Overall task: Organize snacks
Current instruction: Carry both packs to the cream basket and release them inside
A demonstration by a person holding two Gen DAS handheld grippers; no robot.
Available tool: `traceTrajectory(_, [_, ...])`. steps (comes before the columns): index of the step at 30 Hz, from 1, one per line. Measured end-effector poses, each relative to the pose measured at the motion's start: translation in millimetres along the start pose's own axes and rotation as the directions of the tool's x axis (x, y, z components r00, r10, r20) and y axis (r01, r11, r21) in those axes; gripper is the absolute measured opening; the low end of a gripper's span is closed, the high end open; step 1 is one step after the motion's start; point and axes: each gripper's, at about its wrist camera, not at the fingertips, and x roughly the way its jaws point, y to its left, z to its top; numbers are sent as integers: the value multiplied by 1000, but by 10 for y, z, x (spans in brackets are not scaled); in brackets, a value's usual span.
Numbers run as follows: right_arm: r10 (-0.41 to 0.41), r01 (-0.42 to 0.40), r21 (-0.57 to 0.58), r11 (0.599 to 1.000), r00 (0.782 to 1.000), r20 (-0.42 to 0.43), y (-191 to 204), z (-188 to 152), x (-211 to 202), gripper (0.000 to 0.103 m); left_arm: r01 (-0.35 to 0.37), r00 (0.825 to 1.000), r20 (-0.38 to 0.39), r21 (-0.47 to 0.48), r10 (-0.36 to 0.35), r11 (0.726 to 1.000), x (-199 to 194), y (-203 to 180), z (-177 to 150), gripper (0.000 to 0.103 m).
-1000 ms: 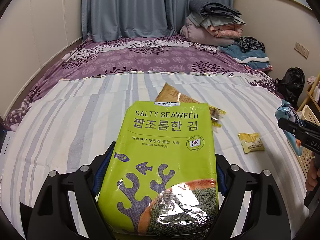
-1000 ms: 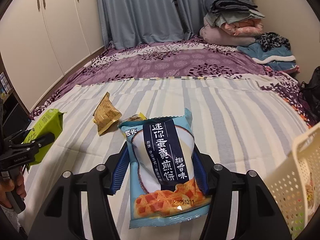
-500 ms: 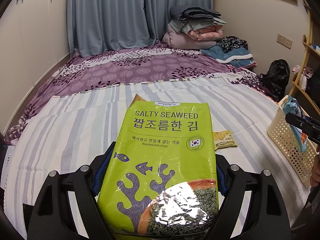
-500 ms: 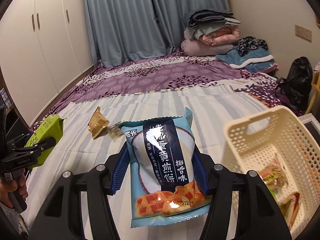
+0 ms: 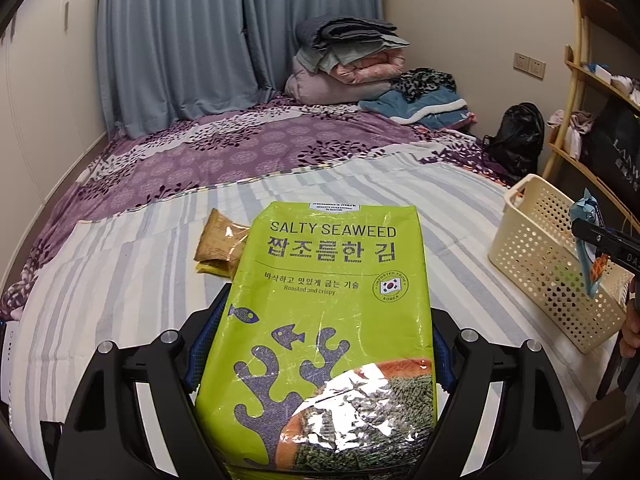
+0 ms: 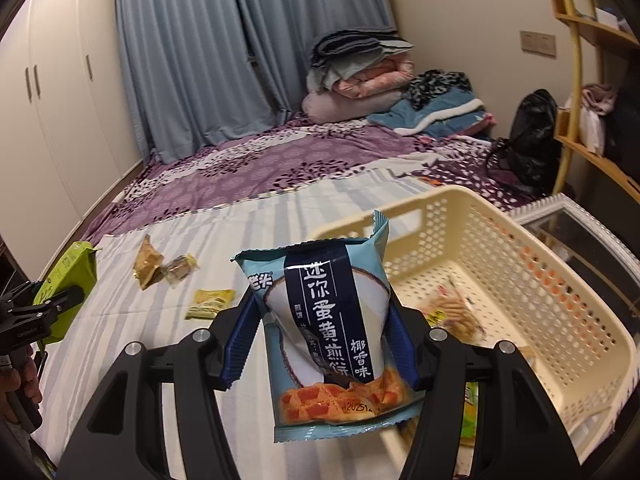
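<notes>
1. The right gripper point(image 6: 324, 344) pinches a pale-blue foil biscuit packet point(image 6: 330, 332) above the cream perforated plastic basket point(image 6: 520, 280), likely for dropping in.
2. The left gripper point(image 5: 320, 352) clamps a lime-green seaweed bag point(image 5: 328, 320), probably bound for the basket too.
3. Small yellow and brown wrapped snacks point(image 6: 168, 272) lie loose on the striped bedsheet point(image 5: 120, 280) beyond.

You face a bed point(image 5: 132, 264) with striped and purple floral covers, blue curtains point(image 5: 224, 40) behind, folded bedding point(image 5: 348, 60) stacked in the corner, white wardrobes point(image 6: 60, 92) left, wooden shelves point(image 6: 592, 80) right.
</notes>
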Motion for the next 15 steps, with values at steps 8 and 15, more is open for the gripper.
traceTrajectory(8, [-70, 71, 56, 996, 997, -18, -379, -138, -69, 59, 43, 999, 3, 52, -43, 998, -10, -317, 46, 83])
traceTrajectory(15, [-101, 99, 114, 989, 995, 8, -567, -177, -189, 84, 70, 997, 7, 86, -70, 994, -26, -508, 91, 83])
